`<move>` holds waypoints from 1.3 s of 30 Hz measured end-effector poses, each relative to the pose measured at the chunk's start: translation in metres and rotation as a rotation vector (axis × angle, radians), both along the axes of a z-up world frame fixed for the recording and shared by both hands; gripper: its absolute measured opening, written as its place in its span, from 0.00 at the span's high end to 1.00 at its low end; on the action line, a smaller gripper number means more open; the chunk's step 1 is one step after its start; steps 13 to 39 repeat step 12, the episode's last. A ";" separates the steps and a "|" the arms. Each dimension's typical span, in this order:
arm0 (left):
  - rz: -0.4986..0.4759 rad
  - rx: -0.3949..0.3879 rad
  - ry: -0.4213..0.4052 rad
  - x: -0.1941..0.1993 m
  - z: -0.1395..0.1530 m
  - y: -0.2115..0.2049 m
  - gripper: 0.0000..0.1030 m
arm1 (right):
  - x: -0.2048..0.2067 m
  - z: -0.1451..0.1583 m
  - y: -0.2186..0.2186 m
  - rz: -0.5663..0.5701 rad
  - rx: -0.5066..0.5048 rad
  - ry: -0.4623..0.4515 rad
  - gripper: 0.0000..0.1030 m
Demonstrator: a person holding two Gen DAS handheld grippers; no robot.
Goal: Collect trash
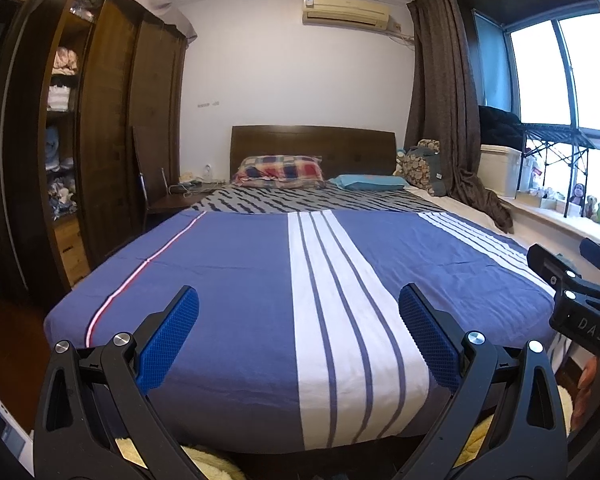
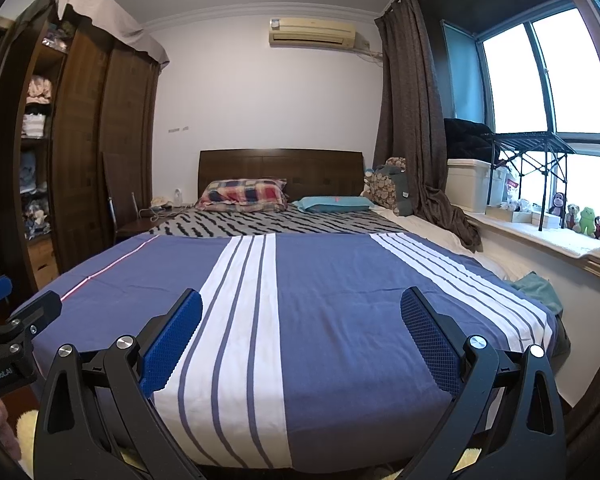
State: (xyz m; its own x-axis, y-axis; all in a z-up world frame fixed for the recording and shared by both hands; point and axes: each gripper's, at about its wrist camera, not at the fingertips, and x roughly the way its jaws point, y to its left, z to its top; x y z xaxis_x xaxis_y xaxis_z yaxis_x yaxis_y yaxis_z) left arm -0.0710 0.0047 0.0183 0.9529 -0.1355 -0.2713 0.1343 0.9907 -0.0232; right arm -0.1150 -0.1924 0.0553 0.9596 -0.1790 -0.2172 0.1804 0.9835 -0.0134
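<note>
Starting at the left gripper (image 1: 298, 294): blue fingers (image 1: 171, 340) spread wide, nothing between them, just hovering off the foot of the bed (image 1: 235, 420). Same deal with the right gripper (image 2: 302, 296), fingers apart and empty. Rubbery waffle-textured pads on black plastic arms with shiny rivets.

Straight ahead of both: a smooth navy cotton cover (image 1: 227, 280) with white stripes running lengthwise toward the headboard (image 1: 312, 142). Flat, barely wrinkled. Can't spot any actual trash on it, honestly.

So, guessing at where the trash is:
- crumpled teal cloth (image 2: 538, 288) slumped at the bed's right edge, forward and right of the right fingers, so closer to that hand. Soft and floppy, no real long axis, would pinch anywhere. Could be laundry rather than rubbish though.
- small clutter on the nightstand (image 1: 187, 188) way up by the headboard, far left, closer to the left hand. Too small to identify.

Farther out: zebra-print sheet (image 1: 320, 202), plaid pillow (image 1: 279, 170) and teal pillow (image 1: 366, 181), both squishy. Dark wood wardrobe (image 1: 111, 120) on the left, heavy brown curtain (image 1: 440, 100) on the right, plush toys (image 2: 580, 218) lined up on the windowsill (image 2: 560, 240).

Probably means moving around the bed before any grabbing.
</note>
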 end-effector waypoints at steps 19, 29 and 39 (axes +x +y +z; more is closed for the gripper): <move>0.020 -0.005 0.039 0.015 -0.004 0.006 0.08 | 0.010 -0.004 -0.001 -0.013 -0.009 0.020 0.03; 0.020 -0.005 0.039 0.015 -0.004 0.006 0.08 | 0.010 -0.004 -0.001 -0.013 -0.009 0.020 0.03; 0.020 -0.005 0.039 0.015 -0.004 0.006 0.08 | 0.010 -0.004 -0.001 -0.013 -0.009 0.020 0.03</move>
